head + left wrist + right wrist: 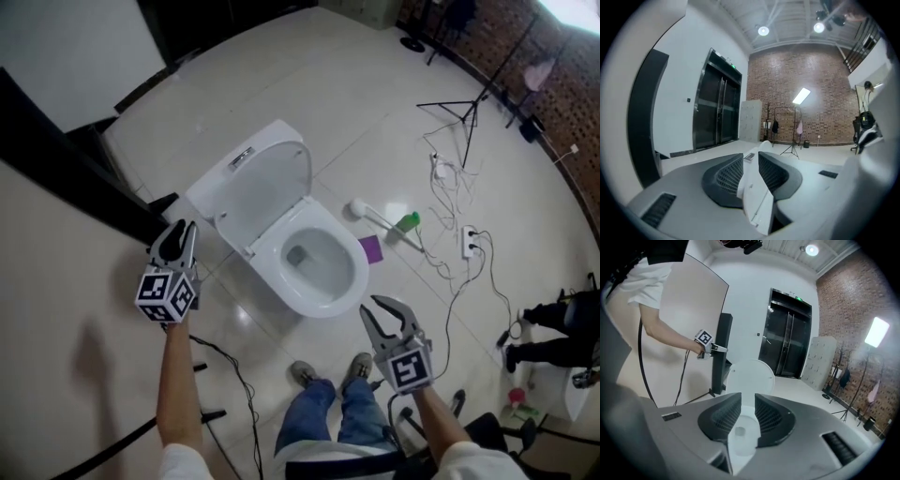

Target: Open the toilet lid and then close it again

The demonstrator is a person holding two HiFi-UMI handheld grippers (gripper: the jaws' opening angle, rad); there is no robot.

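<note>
Since the toilet lid stands upright, the left gripper, jaws partly apart and empty beside it, should catch its top edge and lower it gently; the right gripper hangs narrowly open, empty.

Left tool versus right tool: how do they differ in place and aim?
The left tool is beside the cistern, left of the raised toilet lid; the right tool is nearer the person, before the bowl. The right tool faces the lid's inner side; the left tool sees it edge-on. Both are open, holding nothing.
</note>
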